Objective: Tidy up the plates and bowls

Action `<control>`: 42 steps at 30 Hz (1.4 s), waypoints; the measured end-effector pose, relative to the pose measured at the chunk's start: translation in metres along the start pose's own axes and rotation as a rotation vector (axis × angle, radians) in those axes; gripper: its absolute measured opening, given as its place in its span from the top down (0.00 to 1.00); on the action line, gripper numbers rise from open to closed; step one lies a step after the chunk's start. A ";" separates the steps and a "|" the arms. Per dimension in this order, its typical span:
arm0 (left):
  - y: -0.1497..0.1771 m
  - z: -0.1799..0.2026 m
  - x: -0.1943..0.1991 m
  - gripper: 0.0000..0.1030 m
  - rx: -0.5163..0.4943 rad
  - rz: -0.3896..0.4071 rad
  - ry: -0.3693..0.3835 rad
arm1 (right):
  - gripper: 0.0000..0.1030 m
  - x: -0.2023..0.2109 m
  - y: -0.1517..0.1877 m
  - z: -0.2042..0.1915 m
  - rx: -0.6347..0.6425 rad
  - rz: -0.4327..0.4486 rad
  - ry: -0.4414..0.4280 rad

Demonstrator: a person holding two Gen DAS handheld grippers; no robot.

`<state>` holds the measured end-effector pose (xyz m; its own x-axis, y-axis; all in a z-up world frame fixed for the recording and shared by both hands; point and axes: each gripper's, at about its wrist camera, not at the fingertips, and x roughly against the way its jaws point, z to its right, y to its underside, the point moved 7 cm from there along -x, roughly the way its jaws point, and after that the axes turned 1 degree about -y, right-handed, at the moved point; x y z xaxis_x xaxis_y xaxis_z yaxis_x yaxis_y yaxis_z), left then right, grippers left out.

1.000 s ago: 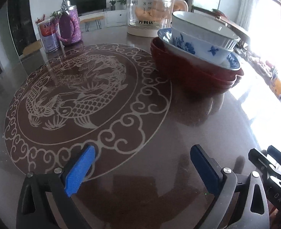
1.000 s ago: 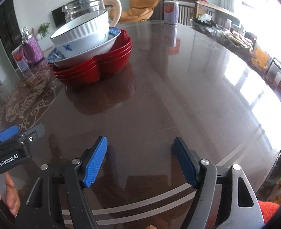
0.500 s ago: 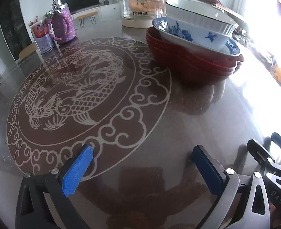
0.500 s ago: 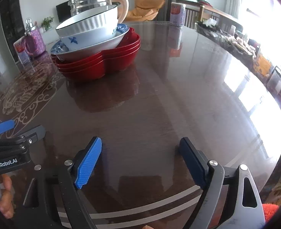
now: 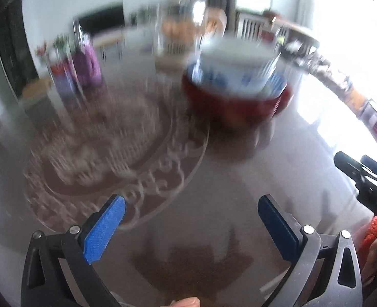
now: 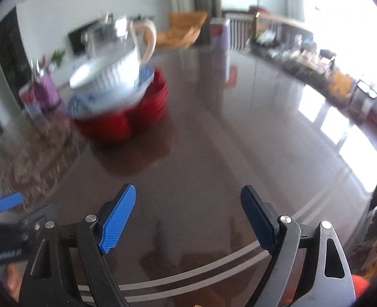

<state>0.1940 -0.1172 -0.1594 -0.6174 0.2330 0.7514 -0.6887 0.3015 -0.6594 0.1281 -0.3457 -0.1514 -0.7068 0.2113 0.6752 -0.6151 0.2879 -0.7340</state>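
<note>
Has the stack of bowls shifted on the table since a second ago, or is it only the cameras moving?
No. The stack of bowls sits in front of the glass kettle, beside the carved medallion, as before; the blur is camera motion.

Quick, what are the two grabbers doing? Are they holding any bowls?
Left gripper: open, holding nothing.
Right gripper: open, just widened, holding nothing.
</note>
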 end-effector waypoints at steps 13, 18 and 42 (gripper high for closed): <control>-0.047 -0.021 0.086 0.00 0.066 0.201 -0.009 | 0.15 0.102 -0.046 -0.035 0.096 0.219 0.053; -0.047 -0.027 0.104 0.00 0.087 0.250 -0.064 | 0.15 0.116 -0.046 -0.037 0.083 0.282 0.036; -0.041 -0.027 0.116 0.00 0.126 0.237 -0.079 | 0.16 0.109 -0.039 -0.042 0.106 0.207 0.015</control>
<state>0.1607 -0.0779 -0.0441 -0.7911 0.2094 0.5747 -0.5603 0.1285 -0.8182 0.0898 -0.2943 -0.0465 -0.8169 0.2696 0.5099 -0.4916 0.1370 -0.8600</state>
